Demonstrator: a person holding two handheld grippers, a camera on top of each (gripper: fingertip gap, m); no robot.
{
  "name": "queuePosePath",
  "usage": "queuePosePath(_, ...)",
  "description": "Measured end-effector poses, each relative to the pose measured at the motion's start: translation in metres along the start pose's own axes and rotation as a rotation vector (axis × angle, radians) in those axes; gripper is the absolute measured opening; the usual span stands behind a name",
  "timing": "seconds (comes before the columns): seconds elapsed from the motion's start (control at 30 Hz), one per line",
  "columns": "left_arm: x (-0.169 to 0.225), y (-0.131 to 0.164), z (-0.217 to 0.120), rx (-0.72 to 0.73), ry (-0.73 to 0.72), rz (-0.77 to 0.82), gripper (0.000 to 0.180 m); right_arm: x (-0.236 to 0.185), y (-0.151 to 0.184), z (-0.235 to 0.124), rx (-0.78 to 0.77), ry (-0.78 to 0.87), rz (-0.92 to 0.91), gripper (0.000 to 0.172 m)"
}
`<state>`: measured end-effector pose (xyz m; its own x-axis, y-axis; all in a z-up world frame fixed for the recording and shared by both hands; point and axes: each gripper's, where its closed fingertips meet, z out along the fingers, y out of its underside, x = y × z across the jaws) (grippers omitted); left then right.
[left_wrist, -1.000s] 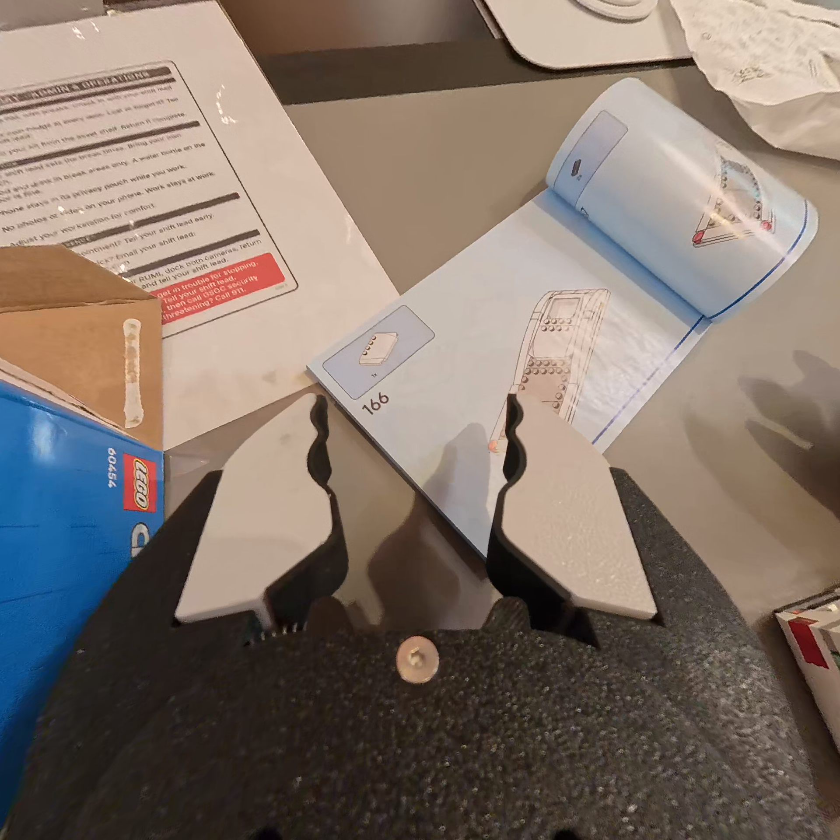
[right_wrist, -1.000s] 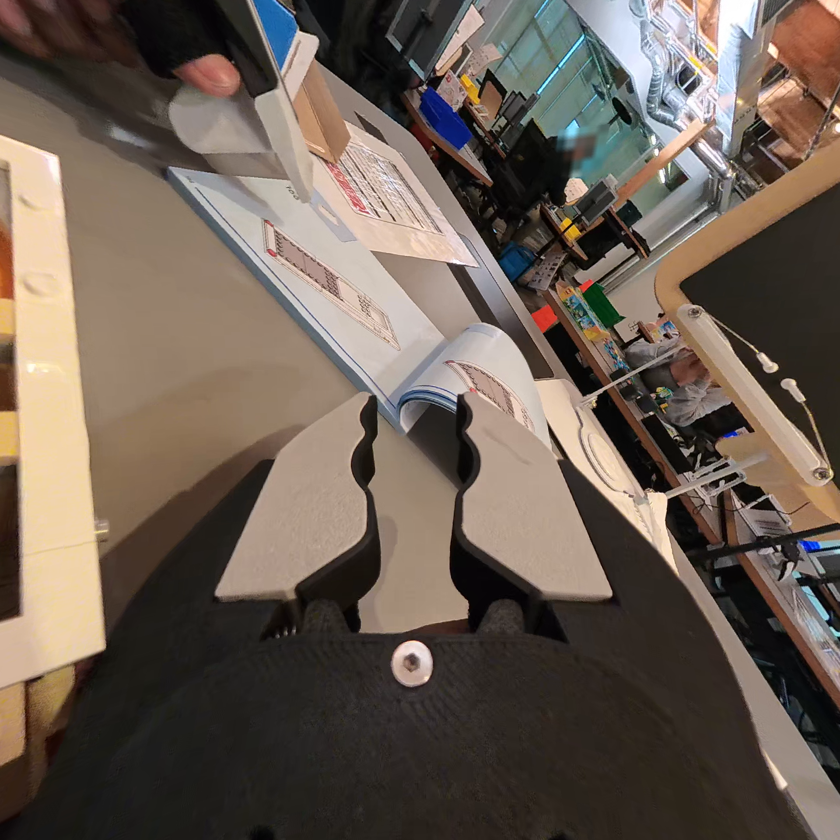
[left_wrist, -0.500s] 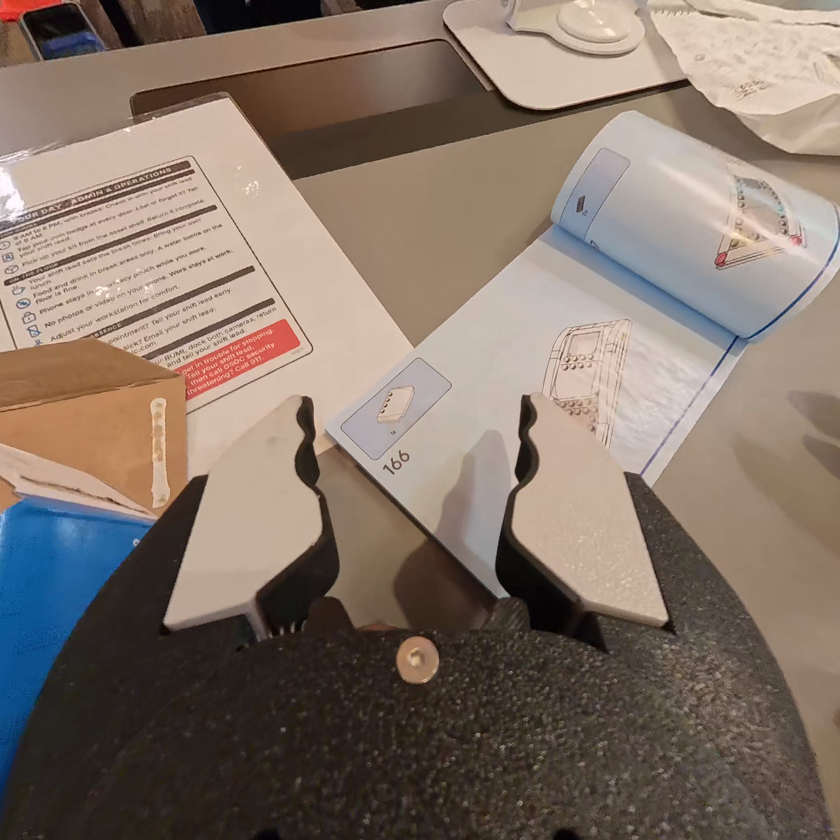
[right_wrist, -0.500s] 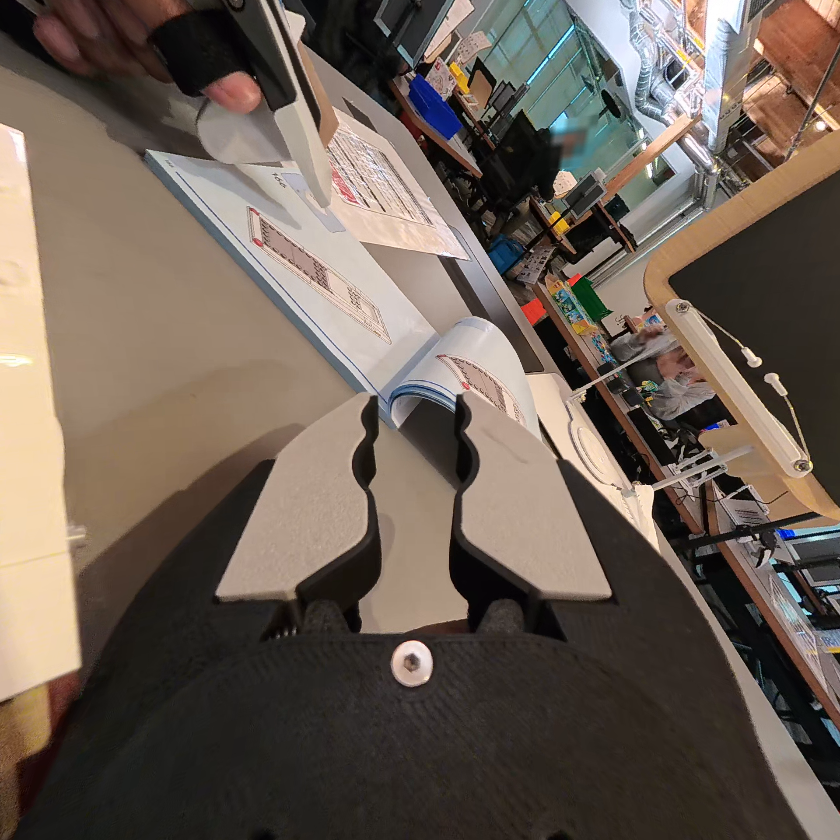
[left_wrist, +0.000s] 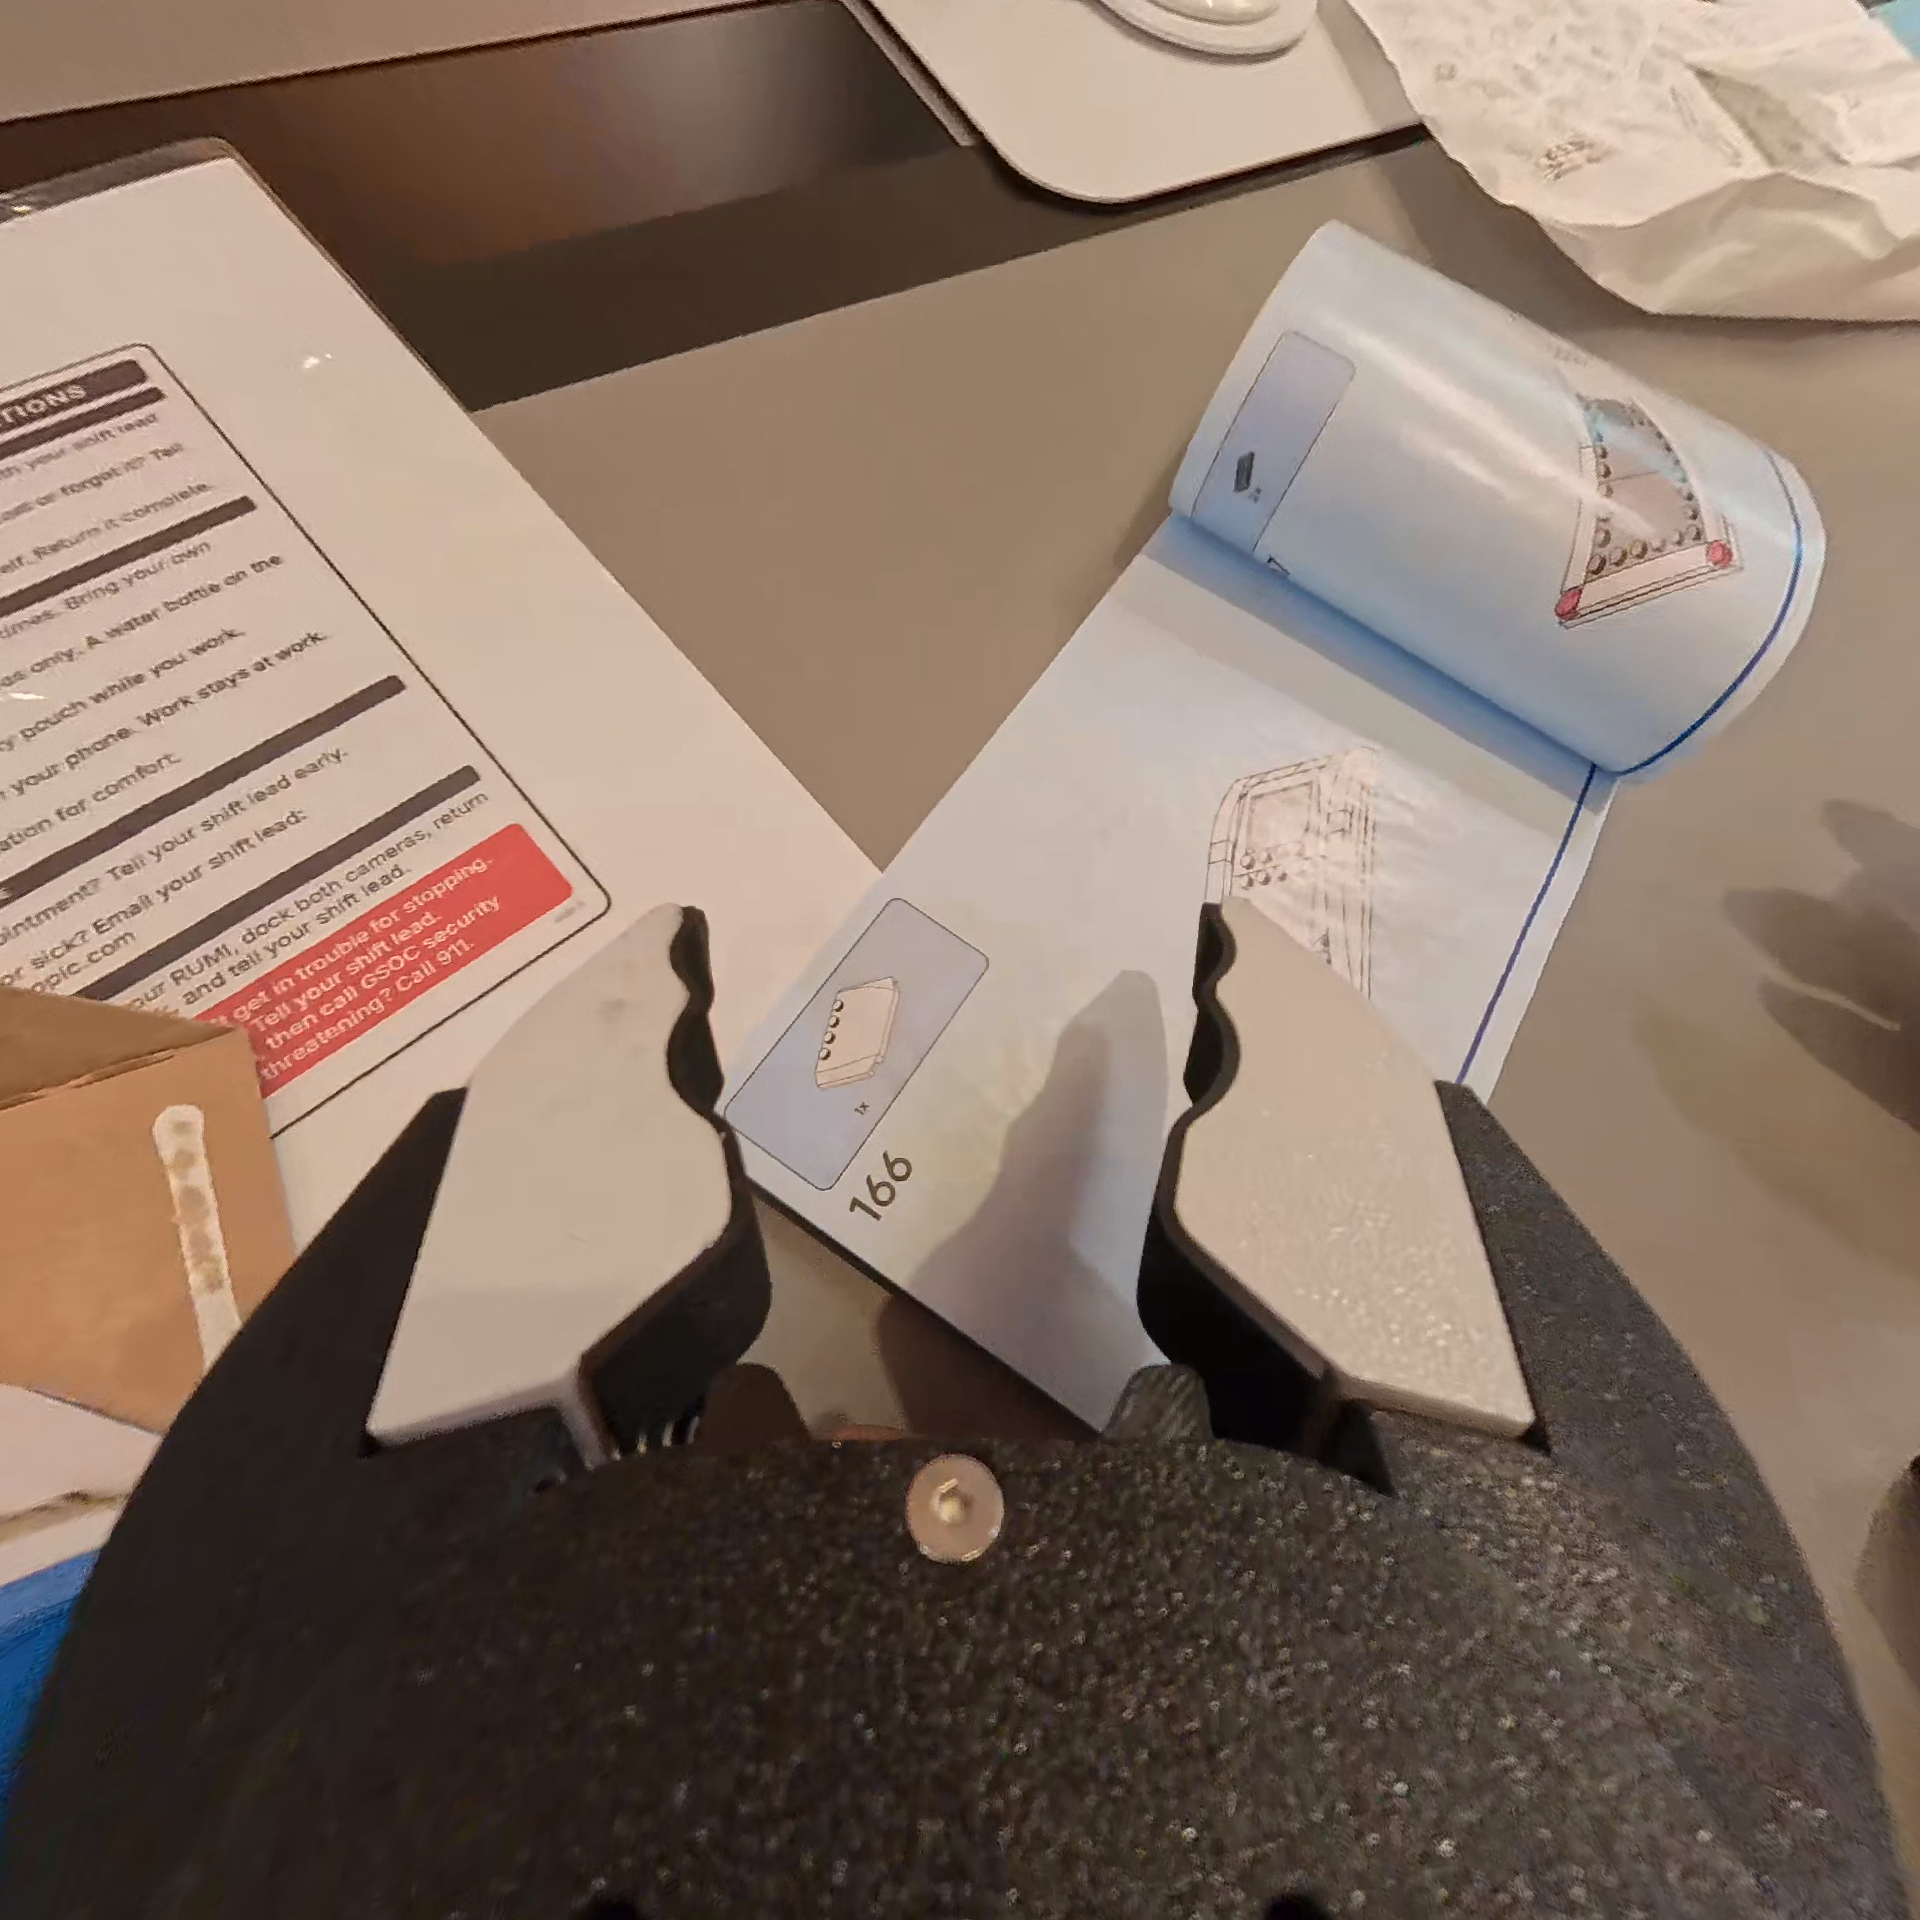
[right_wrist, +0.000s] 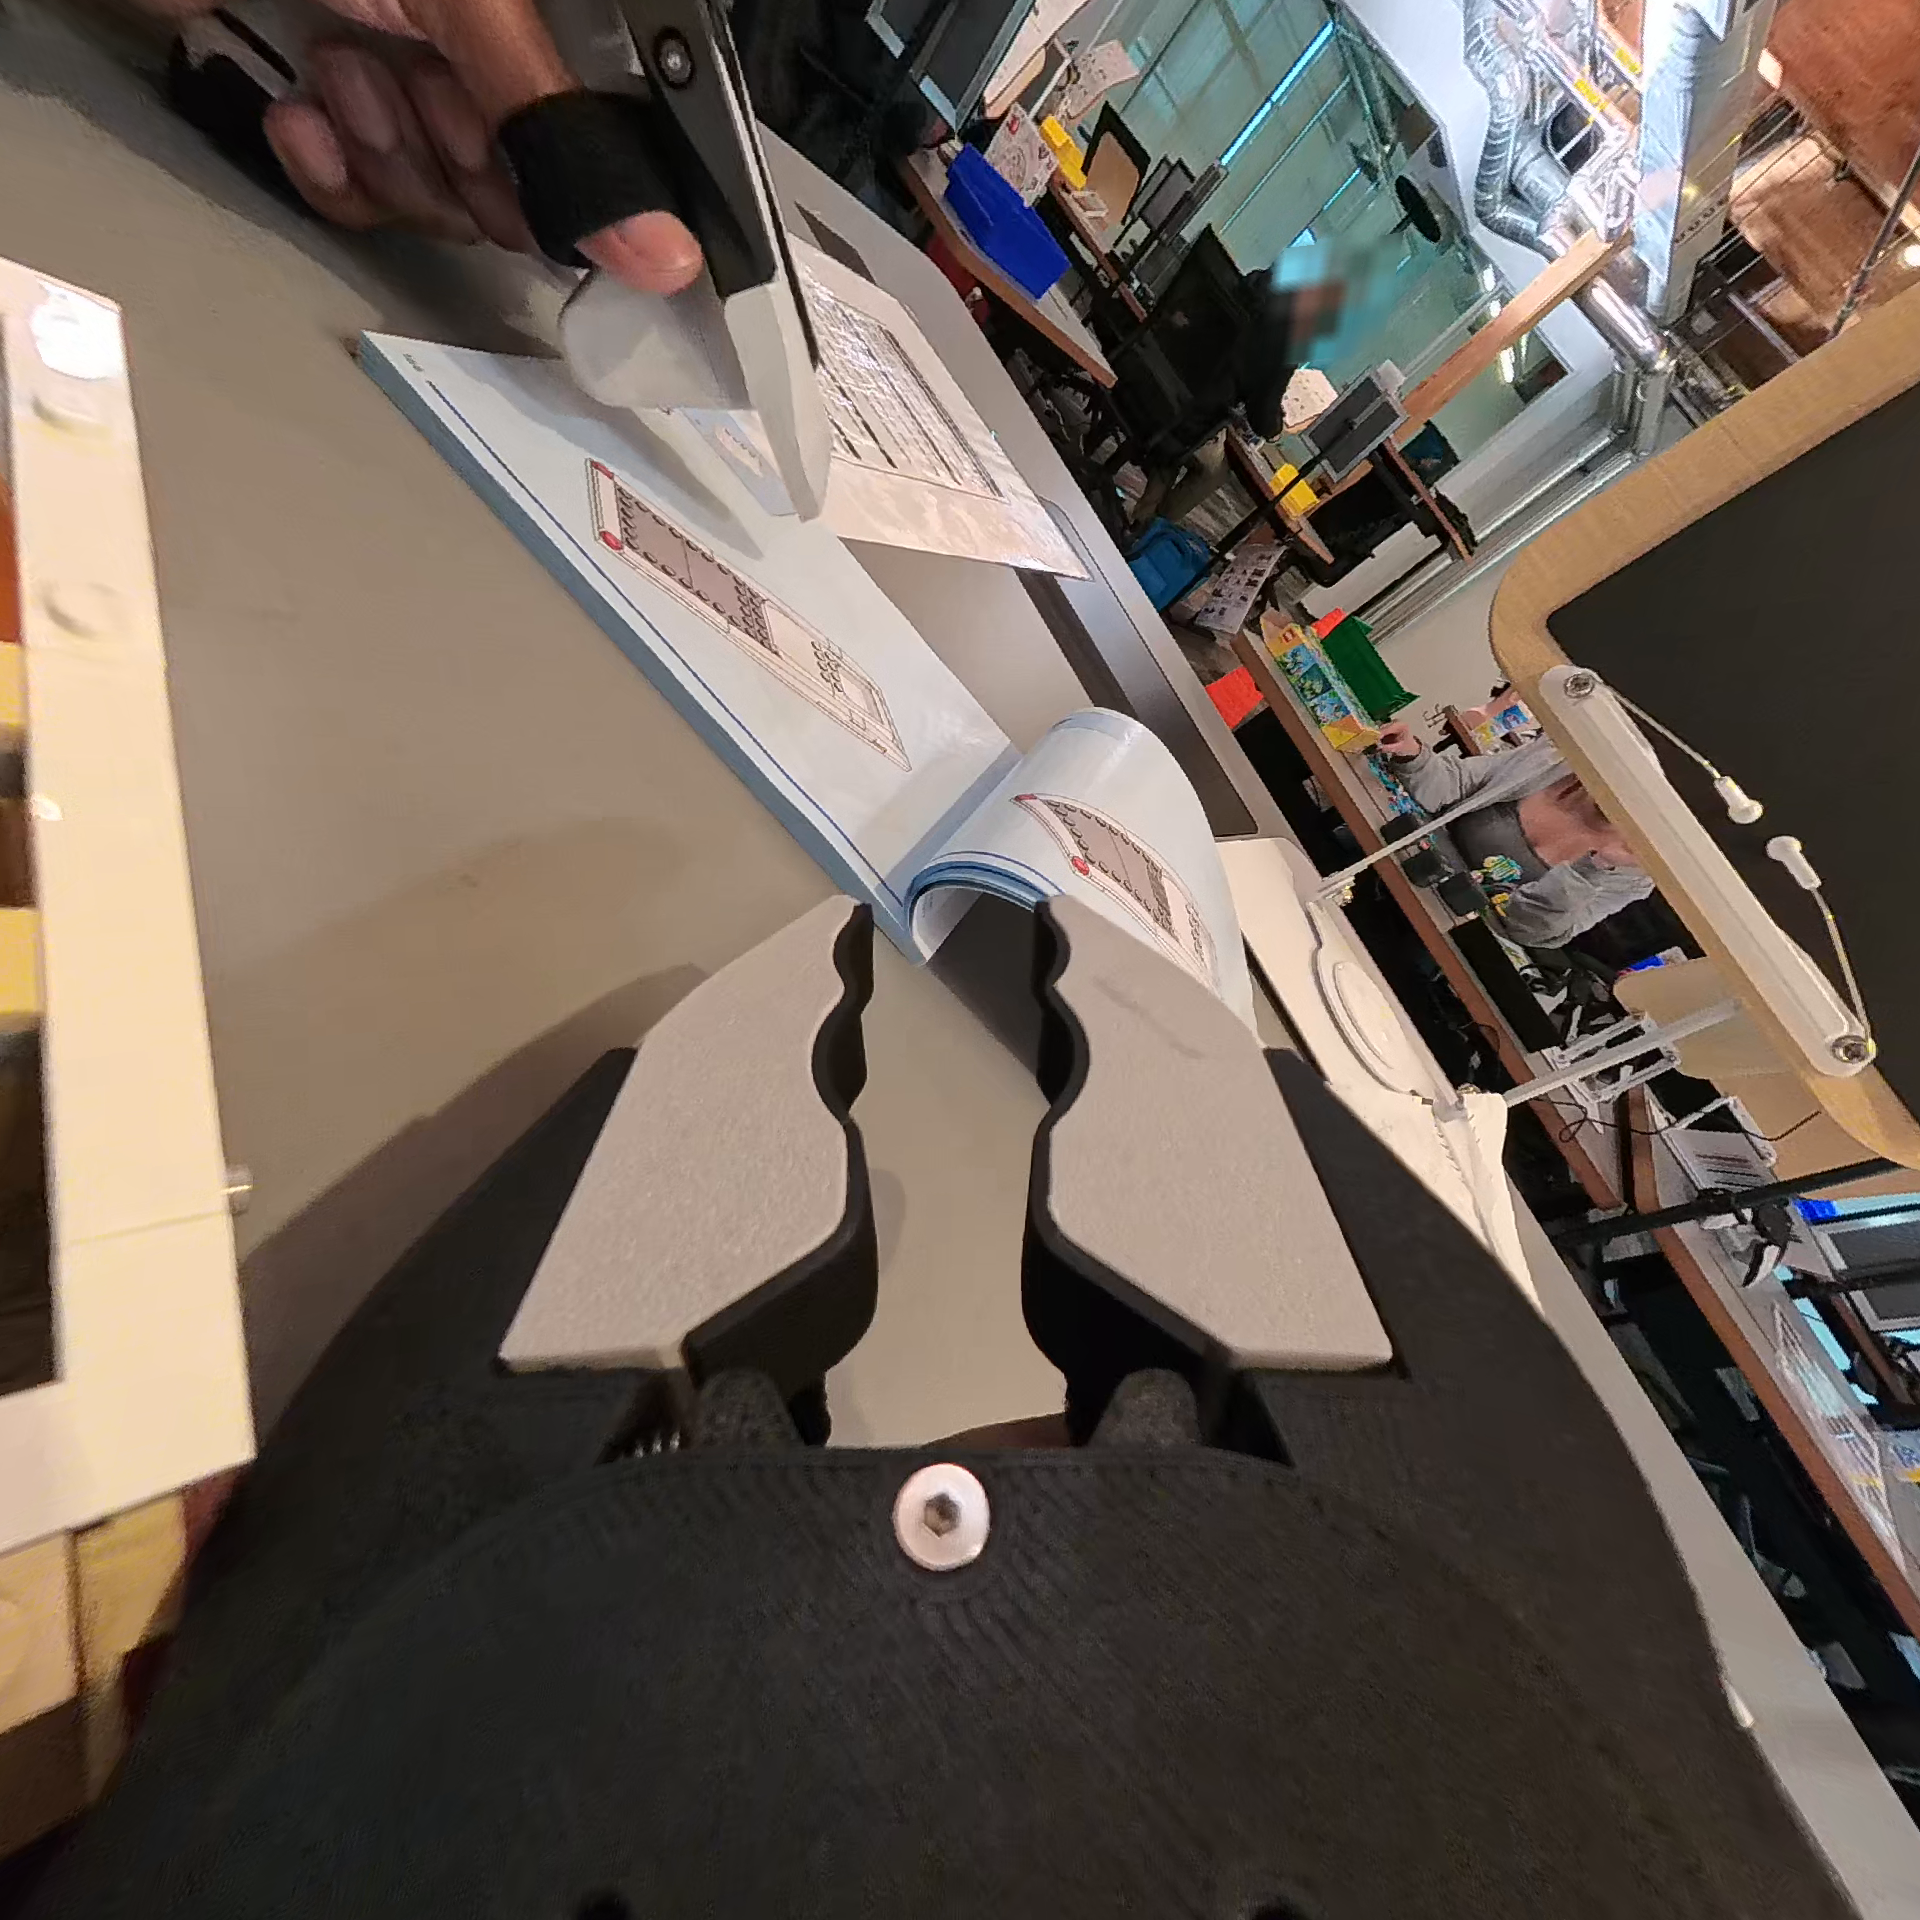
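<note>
While spread wide, left gripper (left_wrist: 951, 935) over pale-blue open instruction booklet's (left_wrist: 1122, 831) corner; right gripper (right_wrist: 951, 925) parted, bare, near curled page (right_wrist: 1132, 810).

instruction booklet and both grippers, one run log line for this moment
left gripper: open, over flat page corner | right gripper: open, empty, near curled pages | instruction booklet: open on table

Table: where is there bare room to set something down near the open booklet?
Bare table lies between the laminated sheet and the booklet, and again right of the booklet. It is crowded at the cardboard box on the left and the crumpled paper beyond.
</note>
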<state>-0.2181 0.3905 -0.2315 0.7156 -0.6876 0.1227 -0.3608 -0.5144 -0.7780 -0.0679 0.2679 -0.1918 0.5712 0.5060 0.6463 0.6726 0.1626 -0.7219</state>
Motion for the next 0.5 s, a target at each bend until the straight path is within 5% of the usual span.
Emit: queuePosePath(0.5,0.002,0.017,0.0,-0.095,0.021,0.044,0.08,-0.002,0.004,-0.002,-0.024,-0.024,0.012,0.027)
